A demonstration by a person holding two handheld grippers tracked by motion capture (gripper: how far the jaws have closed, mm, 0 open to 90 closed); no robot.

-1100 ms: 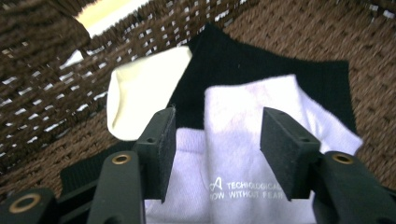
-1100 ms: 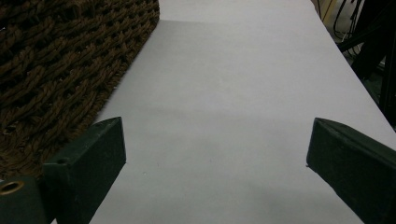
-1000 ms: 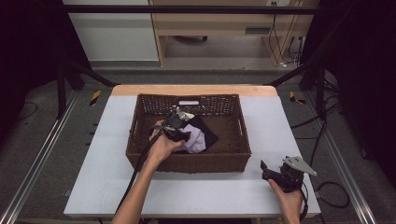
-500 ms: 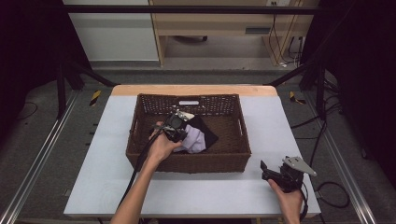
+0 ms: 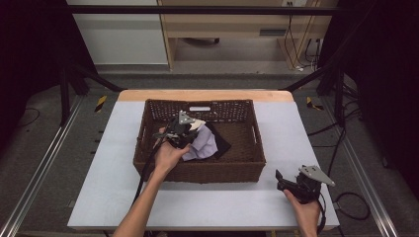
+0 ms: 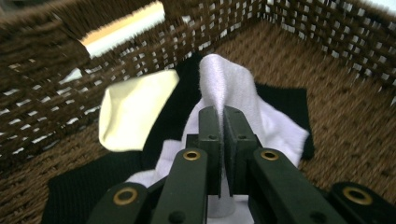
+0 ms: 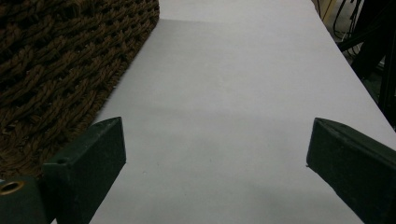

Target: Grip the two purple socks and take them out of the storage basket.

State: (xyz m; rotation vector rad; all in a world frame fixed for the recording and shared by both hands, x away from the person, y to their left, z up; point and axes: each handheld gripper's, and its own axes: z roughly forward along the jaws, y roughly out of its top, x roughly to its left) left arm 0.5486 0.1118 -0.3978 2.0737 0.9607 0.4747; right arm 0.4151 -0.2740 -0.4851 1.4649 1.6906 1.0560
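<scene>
Left gripper (image 6: 223, 116) pinched tight on white sock (image 6: 233, 88), raised a bit but w/in basket (image 5: 197, 170); not yet taken out. Right gripper (image 7: 215, 154) wide open, empty, over table (image 5: 222, 207). Left gripper view caught cream sock (image 6: 133, 109) & black cloth (image 6: 280, 100) beneath.

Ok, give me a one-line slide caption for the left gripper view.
Left gripper pinches a fold of white fabric sock above black cloth, pale yellow sock alongside, inside brown wicker basket.
</scene>
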